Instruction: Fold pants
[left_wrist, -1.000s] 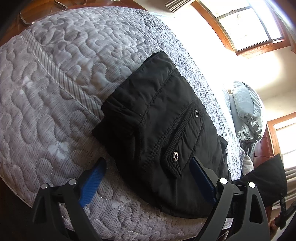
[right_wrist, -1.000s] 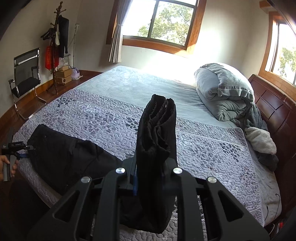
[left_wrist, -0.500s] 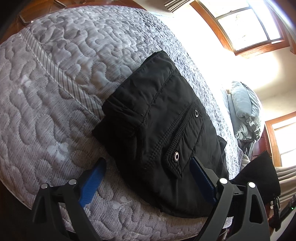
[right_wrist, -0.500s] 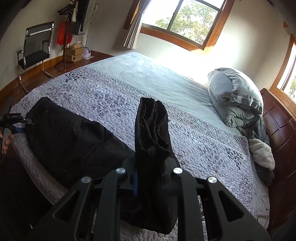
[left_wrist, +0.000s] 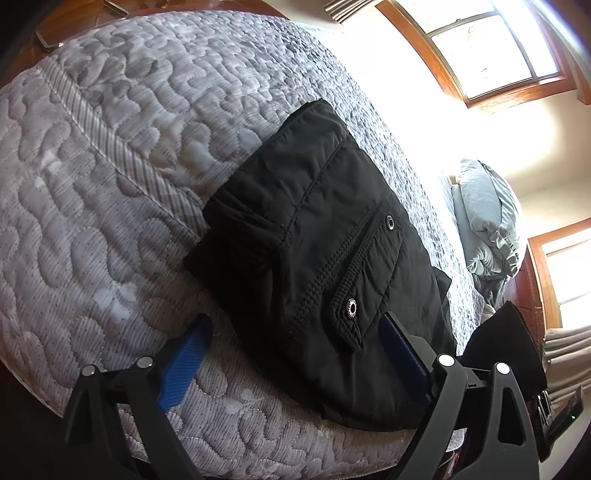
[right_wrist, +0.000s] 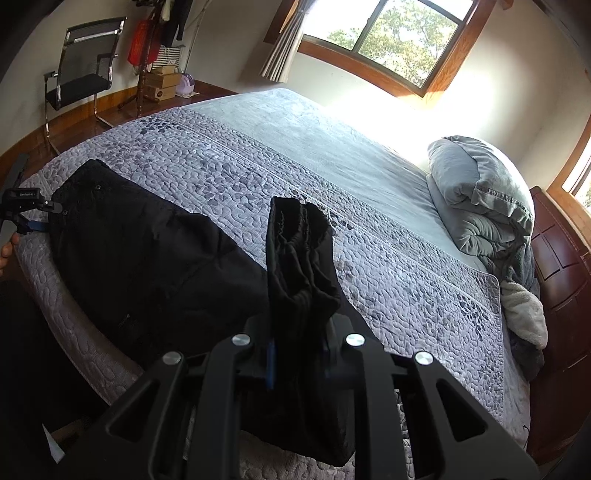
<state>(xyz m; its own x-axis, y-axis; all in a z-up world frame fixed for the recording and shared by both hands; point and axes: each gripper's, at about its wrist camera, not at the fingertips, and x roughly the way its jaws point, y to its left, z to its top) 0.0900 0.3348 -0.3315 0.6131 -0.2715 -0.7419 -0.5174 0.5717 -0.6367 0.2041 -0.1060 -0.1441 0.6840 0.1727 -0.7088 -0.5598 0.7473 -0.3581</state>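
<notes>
1. Bed: quilted grey cover, fills most of both views; bears the whole garment along its near edge.
2. Pants: black, lying flat at centre of the left wrist view, waist end with its snap pocket nearest the camera; in the right wrist view they run from centre left toward lower centre.
3. Leg end: bunched black cloth, standing up at centre of the right wrist view, lifted clear of the quilt.
4. Right gripper: lower centre; fingers clamped tight on the leg end.
5. Left gripper: lower edge of its view; blue fingers spread wide, one on each side of the waist end. Whether the right-hand one rests on the cloth is hard to tell.
6. Step in hand, as judged: the lengthwise fold, leg end carried over toward the waist.
7. Next move calls for: laying the leg end square on the waist, edges matched, then letting go; the left gripper likely pins the waist.
</notes>
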